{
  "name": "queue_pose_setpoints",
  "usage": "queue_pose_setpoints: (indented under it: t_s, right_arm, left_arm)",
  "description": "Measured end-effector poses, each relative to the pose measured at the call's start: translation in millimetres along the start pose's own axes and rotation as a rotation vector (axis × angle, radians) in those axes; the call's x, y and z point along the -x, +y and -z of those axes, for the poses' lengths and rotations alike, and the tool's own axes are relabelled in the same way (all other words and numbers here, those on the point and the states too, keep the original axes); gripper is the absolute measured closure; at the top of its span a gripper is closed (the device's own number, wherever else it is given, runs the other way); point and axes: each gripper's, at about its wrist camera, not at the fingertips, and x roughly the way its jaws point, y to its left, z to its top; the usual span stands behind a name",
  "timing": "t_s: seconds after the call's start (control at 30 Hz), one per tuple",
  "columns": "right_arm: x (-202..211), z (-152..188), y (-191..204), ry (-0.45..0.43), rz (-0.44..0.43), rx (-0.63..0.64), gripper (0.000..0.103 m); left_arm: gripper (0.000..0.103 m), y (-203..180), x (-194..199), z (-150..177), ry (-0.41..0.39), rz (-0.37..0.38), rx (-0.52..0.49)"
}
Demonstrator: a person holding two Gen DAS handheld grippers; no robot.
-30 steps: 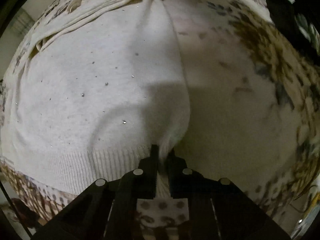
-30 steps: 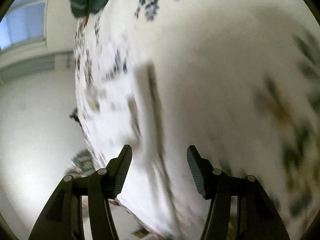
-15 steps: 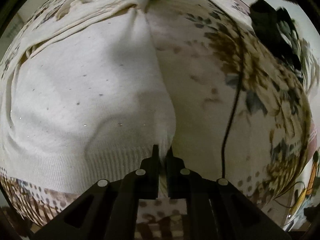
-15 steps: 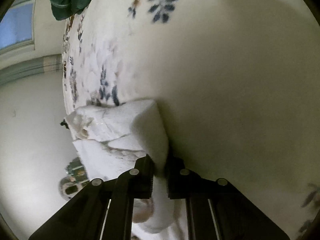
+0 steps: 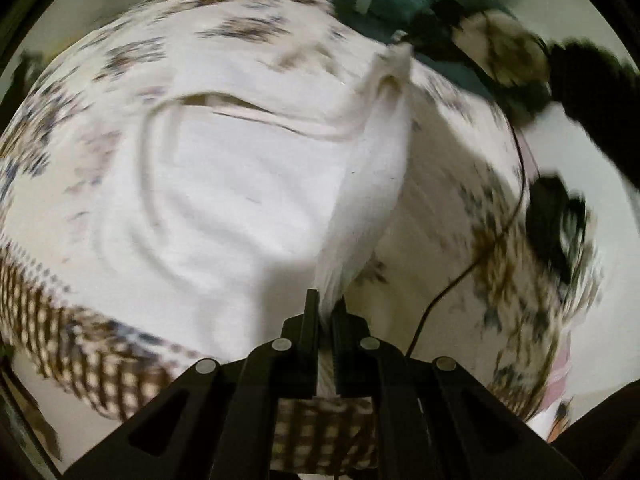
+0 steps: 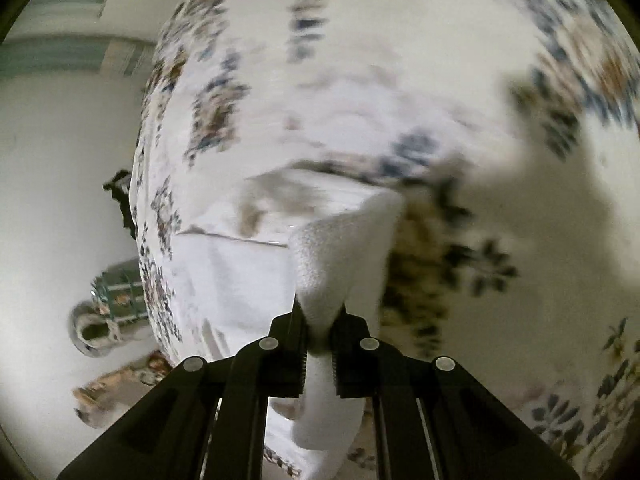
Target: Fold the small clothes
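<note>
1. One cream knit sweater [image 5: 240, 184] is the only garment being worked on. It's soft and fuzzy-looking, and most of it lies flat on the floral bedspread [image 5: 460, 200]. The fabric is plain off-white with long curved creases running across it.

2. The left gripper [image 5: 326, 308] is pinched tight on the sweater's right edge. Both black fingers are pressed together with a fold of knit squeezed between them, and that edge rises off the bedspread as a tall tapered ridge.

3. The right gripper [image 6: 320, 320] is likewise clamped down on a bunched wad of the same sweater [image 6: 340, 264]. In the right wrist view you can actually see the nubbly knit texture on the lump, and a strip of it hangs down between the fingers below the pads.

4. The bedspread is white cloth with blue and brown flower prints, plus a brown checked border just below the sweater in the left wrist view. Everything's pretty motion-blurred, so finer detail is a wash.

5. Beyond the sweater's far right corner there's a teal cloth [image 5: 392, 0], only one that I can count.

6. One thin black cable [image 5: 516, 184] snakes over the bedspread to the right of the sweater, next to a dark blurry object I can't identify.
</note>
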Motion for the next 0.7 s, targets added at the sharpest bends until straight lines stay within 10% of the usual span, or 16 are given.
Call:
queue_pose_setpoints:
  t_s: [0.43, 0.7]
  right_arm:
    - [-193, -26, 270, 0.057, 0.299, 0.197, 0.094]
    - [-310, -31, 285, 0.156, 0.399, 0.141, 0.087]
  left_arm:
    - [0.101, 207, 2, -6, -0.014, 0.055, 0.346]
    - [0.099, 285, -51, 12, 0.069, 0.111, 0.492]
